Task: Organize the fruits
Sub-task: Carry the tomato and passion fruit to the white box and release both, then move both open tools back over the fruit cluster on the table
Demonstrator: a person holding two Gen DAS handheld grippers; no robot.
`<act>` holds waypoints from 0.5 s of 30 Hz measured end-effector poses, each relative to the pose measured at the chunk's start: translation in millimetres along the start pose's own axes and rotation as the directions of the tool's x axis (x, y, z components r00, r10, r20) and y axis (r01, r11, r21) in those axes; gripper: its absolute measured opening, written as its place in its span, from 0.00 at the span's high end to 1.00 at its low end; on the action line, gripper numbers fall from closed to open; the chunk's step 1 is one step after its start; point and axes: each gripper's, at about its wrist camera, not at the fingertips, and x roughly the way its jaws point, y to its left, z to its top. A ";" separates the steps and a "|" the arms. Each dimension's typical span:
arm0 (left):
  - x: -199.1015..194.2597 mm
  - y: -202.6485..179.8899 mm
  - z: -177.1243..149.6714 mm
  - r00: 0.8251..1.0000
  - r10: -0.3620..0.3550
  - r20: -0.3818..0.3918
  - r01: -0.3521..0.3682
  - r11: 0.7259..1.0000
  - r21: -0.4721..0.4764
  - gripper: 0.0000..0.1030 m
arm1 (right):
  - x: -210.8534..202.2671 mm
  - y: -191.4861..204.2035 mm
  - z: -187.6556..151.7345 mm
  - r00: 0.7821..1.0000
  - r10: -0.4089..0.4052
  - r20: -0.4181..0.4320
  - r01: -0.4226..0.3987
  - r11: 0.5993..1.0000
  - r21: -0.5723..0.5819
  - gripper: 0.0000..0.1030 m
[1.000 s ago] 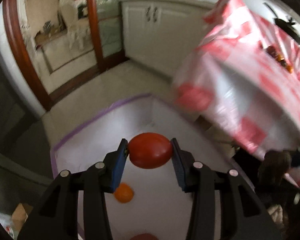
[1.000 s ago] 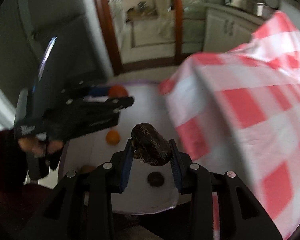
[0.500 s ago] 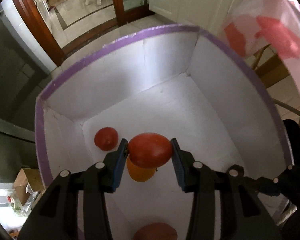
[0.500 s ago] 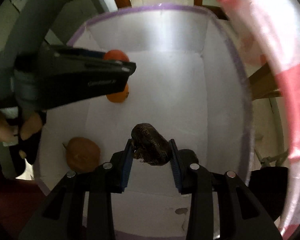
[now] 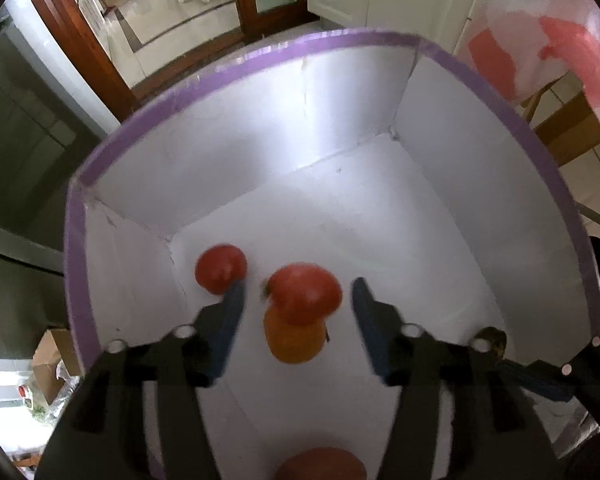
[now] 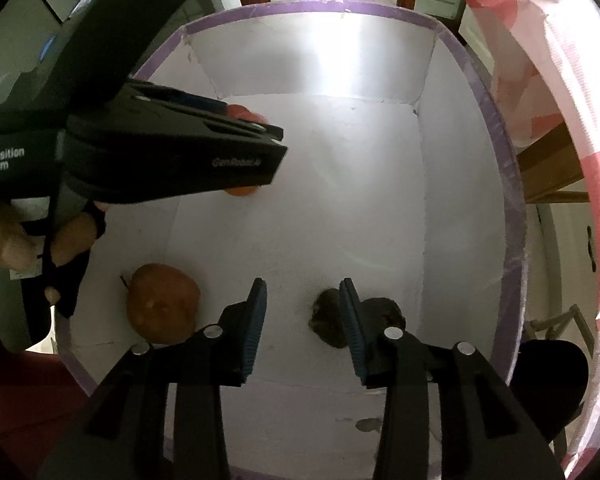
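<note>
Both grippers point steeply down into the white box point(image 6: 460, 200) with the purple rim, and both are letting go. Nearest, the right gripper point(image 6: 302, 320) has its jaws spreading; the dark, rough, wrinkled fruit point(image 6: 326, 320) lies on the box floor near the near edge, beside the right-hand pad, with another dark lump point(image 6: 384, 312) just behind that pad. A brownish-red round fruit point(image 6: 162, 304) with a stem sits by the left wall. The left gripper point(image 5: 298, 300) is likewise opening, and the smooth red tomato point(image 5: 304, 294) between its pads looks free of both, blurred, over an orange fruit point(image 5: 296, 340). Another red fruit point(image 5: 220, 268) rests towards the far left corner. To finish well, I'd say each hand should open fully and lift straight up, so the pads don't nudge the round fruit into rolling.
</note>
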 end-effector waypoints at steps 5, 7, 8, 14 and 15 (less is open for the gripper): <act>-10.5 -0.6 5.4 0.999 0.007 0.037 -0.007 1.000 0.002 0.28 | -17.8 -1.9 -2.6 0.999 0.001 0.043 -0.002 1.000 0.008 0.54; -14.0 -0.8 7.9 0.999 0.004 0.042 -0.004 1.000 -0.001 0.26 | -25.2 -2.6 -2.9 0.998 0.003 0.059 -0.004 1.000 0.011 0.53; -15.9 -0.8 8.5 0.999 0.003 0.045 -0.003 1.000 -0.001 0.26 | -30.8 -2.1 -2.6 0.997 0.003 0.073 -0.004 1.000 0.013 0.51; -37.9 0.6 21.2 0.995 0.008 0.104 -0.007 1.000 -0.015 0.26 | -75.3 -2.2 -3.3 0.981 0.039 0.188 -0.044 0.999 0.023 0.47; -43.3 1.6 24.1 0.993 0.005 0.118 -0.002 1.000 -0.021 0.26 | -85.9 -6.8 -4.8 0.975 0.049 0.215 -0.056 0.998 0.026 0.44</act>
